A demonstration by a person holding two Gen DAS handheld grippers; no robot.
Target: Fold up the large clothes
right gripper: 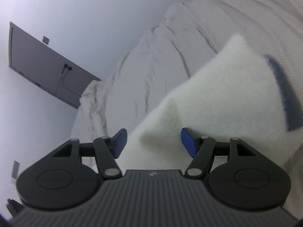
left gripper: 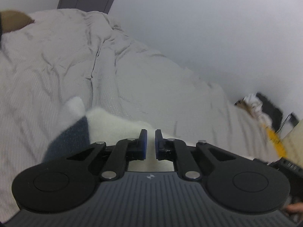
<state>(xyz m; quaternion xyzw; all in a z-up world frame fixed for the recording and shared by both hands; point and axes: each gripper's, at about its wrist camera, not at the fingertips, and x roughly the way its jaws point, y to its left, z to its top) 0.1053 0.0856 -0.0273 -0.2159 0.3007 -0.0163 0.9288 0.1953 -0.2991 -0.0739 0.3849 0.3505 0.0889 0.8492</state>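
Observation:
A fluffy white garment with a dark blue band (left gripper: 70,138) lies on the bed. In the left wrist view my left gripper (left gripper: 151,141) is nearly shut, its blue pads pinching a fold of the white garment (left gripper: 117,126). In the right wrist view the garment (right gripper: 217,102) rises in a peak, its blue band (right gripper: 286,96) at the right. My right gripper (right gripper: 153,141) is open, its blue pads on either side of a white fold without clamping it.
A rumpled light grey duvet (left gripper: 56,62) covers the bed. A brown pillow (left gripper: 13,19) sits at the far left. A white wall and a grey door (right gripper: 47,70) stand behind. Clutter with a yellow object (left gripper: 272,138) lies at the bed's right.

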